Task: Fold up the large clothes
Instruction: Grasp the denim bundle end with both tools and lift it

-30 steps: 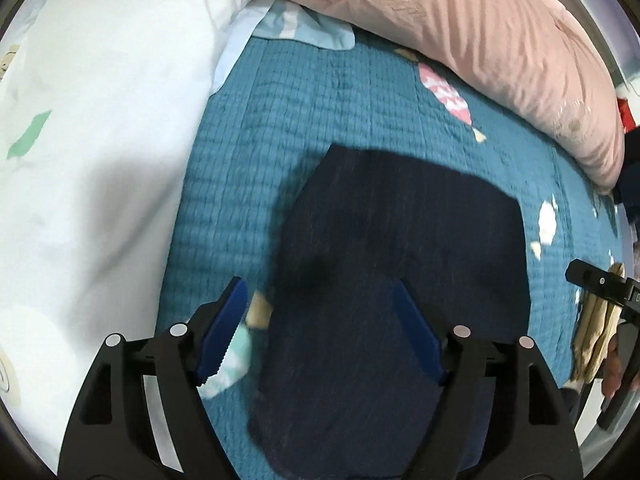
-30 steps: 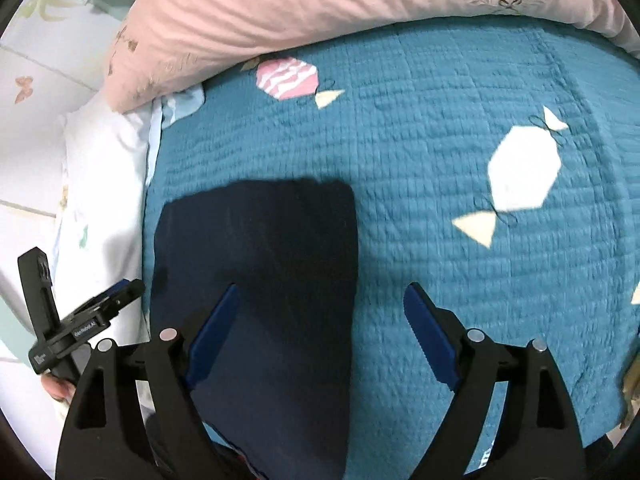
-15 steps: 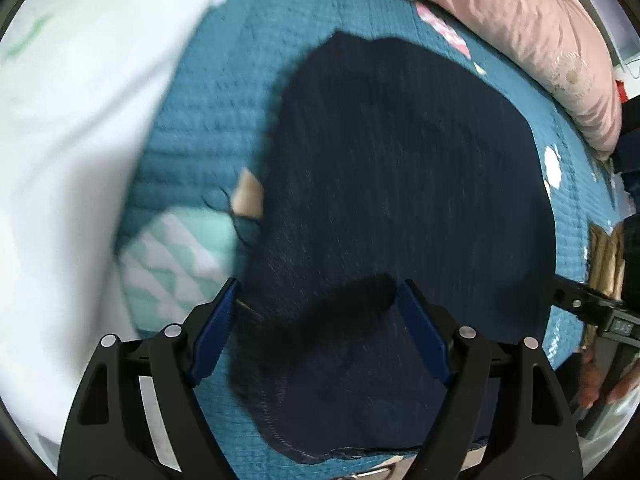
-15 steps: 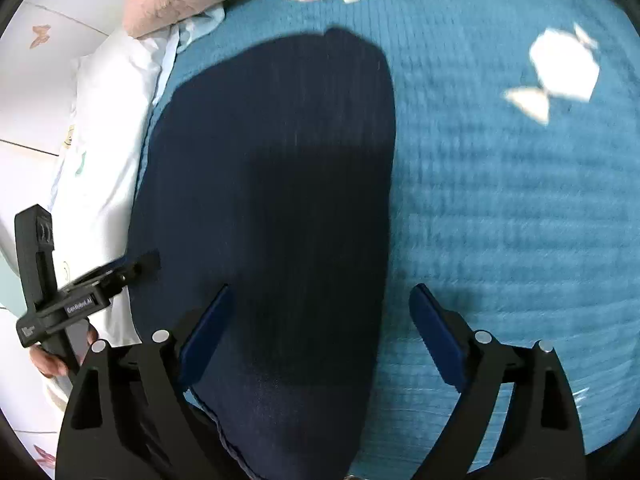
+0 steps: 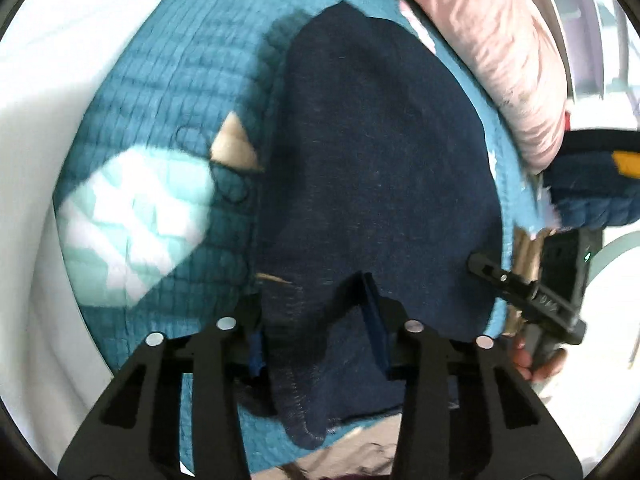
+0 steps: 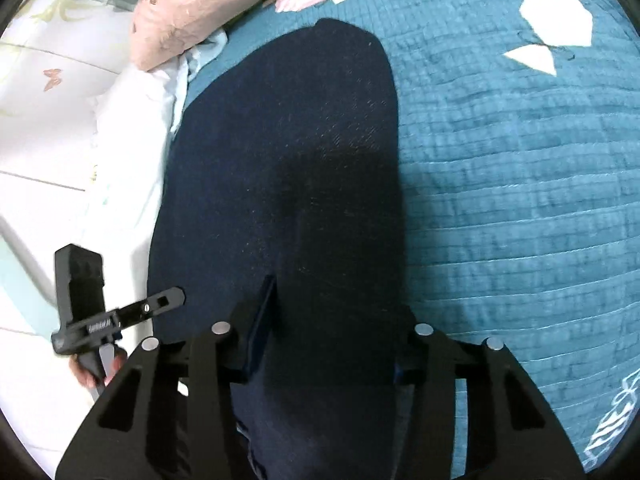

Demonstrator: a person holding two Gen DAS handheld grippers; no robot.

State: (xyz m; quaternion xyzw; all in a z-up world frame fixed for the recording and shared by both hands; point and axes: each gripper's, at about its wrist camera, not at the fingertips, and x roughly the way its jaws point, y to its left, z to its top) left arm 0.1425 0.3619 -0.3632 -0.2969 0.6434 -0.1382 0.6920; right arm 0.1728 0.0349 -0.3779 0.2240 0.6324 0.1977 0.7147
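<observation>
The dark navy garment (image 5: 380, 160) lay flat on the teal quilted bedspread (image 5: 168, 80), one long folded panel running away from me, its stitched near hem at the bed's edge. My left gripper (image 5: 316, 316) sat over the near left corner, jaws closing, hem cloth bunched up between the blue pads (image 5: 374, 320); I could not tell whether they pressed it yet. My right gripper (image 6: 332, 320) straddled the near right edge, jaws closing as well, with the fabric between them. Each gripper showed in the other's view, a hand (image 6: 92, 372) under the left one. A pink pillow (image 5: 508, 48) lay beyond the garment, white bedding (image 6: 132, 128) along its left side.
</observation>
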